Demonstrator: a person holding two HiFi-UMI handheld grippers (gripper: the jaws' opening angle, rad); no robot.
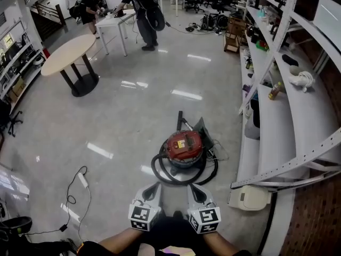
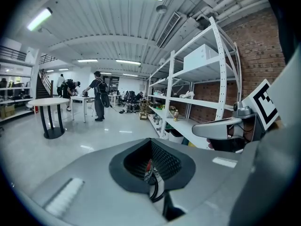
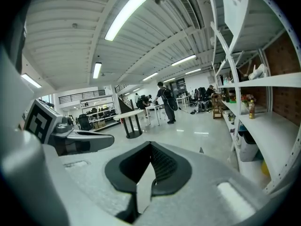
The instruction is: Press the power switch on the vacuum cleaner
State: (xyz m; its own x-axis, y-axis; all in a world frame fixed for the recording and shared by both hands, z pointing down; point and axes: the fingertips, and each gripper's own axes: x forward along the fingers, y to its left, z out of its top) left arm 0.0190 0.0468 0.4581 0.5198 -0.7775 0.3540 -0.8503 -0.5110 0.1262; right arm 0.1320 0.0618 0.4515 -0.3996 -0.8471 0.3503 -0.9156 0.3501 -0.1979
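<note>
A red vacuum cleaner [image 1: 184,147] stands on the glossy floor with its black hose [image 1: 160,172] coiled round its base. The power switch is too small to make out. Both grippers are held low in front of me, side by side, just short of the vacuum and apart from it. My left gripper [image 1: 155,186] and right gripper [image 1: 192,187] both have their jaws together with nothing between them. In the left gripper view, a sliver of the red vacuum [image 2: 148,165] shows through the slit of the left gripper [image 2: 151,172]. The right gripper [image 3: 149,171] looks out across the room.
White metal shelving [image 1: 277,132] runs along the right, close to the vacuum. A white box [image 1: 248,198] sits at its foot. A power strip and cable [image 1: 82,179] lie on the floor at the left. Farther off are a round table [image 1: 68,54] and people [image 1: 145,15] at desks.
</note>
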